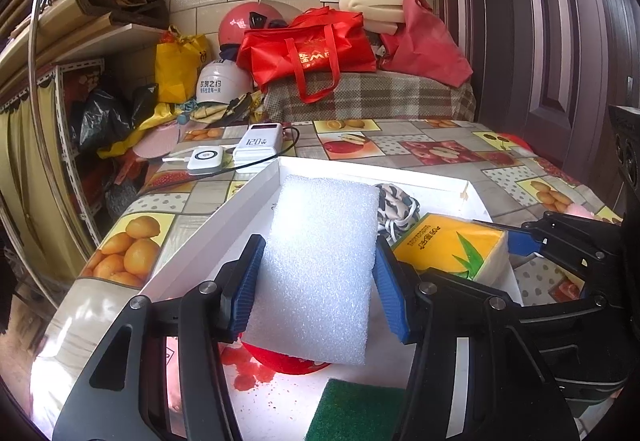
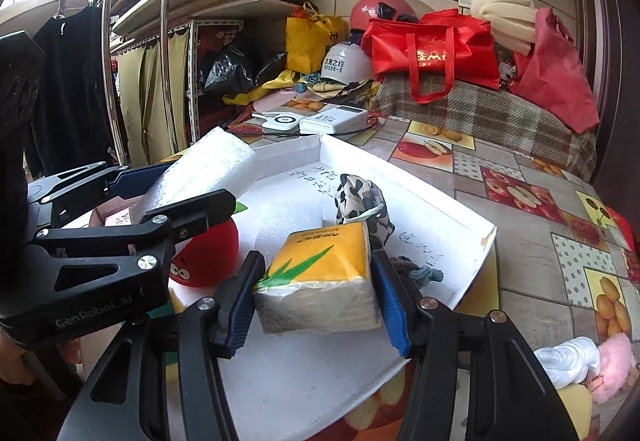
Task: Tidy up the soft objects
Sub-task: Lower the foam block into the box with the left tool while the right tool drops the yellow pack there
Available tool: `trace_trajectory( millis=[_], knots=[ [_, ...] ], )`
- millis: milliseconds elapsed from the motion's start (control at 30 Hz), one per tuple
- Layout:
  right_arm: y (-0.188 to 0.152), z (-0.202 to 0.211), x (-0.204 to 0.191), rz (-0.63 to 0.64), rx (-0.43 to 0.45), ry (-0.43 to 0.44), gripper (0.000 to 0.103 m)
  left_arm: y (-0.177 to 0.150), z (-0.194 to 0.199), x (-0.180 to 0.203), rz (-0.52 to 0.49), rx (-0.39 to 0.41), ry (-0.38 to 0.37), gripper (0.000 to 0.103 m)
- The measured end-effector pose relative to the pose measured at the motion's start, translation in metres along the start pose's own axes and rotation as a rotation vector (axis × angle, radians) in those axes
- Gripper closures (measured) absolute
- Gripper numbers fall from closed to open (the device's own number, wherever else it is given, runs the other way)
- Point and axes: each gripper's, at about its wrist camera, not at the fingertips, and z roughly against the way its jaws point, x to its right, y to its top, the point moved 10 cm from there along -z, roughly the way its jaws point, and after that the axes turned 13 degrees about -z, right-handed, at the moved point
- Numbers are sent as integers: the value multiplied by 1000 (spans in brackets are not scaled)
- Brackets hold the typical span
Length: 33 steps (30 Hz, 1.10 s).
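Over on the left, the left gripper (image 1: 316, 281) has its blue fingers (image 1: 248, 281) pressed on both long edges of a white foam block (image 1: 320, 265), tilted and held over the near-left part of the white tray (image 1: 208, 229). Gripping it by the edges seems sensible, since foam that light would slip from a looser hold. Under the block a red plush toy (image 2: 208, 261) with cartoon eyes already lies in the tray, and a green scouring pad (image 1: 352, 409) sits at the near edge, so the foam looks bound for the same corner.

To the right, the right gripper (image 2: 316, 293) is clenched on a yellow tissue pack (image 2: 320, 281), fingers squeezing its soft sides, low over the tray's middle; whether it rests on the floor of the tray I cannot tell. Just beyond it a black-and-white patterned cloth (image 2: 360, 201) is bunched inside the tray. Further right, on the fruit-print desk (image 2: 520, 241), a white and pink fluffy thing (image 2: 580, 361) waits outside the tray, probably still to be gathered.
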Motion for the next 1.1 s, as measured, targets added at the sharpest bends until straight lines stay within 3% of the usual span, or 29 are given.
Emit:
trace_trajectory(
  millis=[100, 133, 200, 267, 1100],
  knots=[
    [1, 1, 1, 1, 6, -7, 47, 1, 5, -2, -6, 17, 31, 44],
    [1, 1, 2, -2, 12, -12, 40, 2, 8, -3, -3, 27, 41, 39],
    [3, 3, 5, -13, 29, -30, 21, 2, 13, -9, 22, 53, 51, 10],
    [6, 7, 6, -19, 48, -29, 21, 1, 16, -15, 44, 62, 67, 0],
    [6, 28, 12, -48, 119, -40, 18, 9, 36, -16, 28, 141, 117, 0]
  ],
)
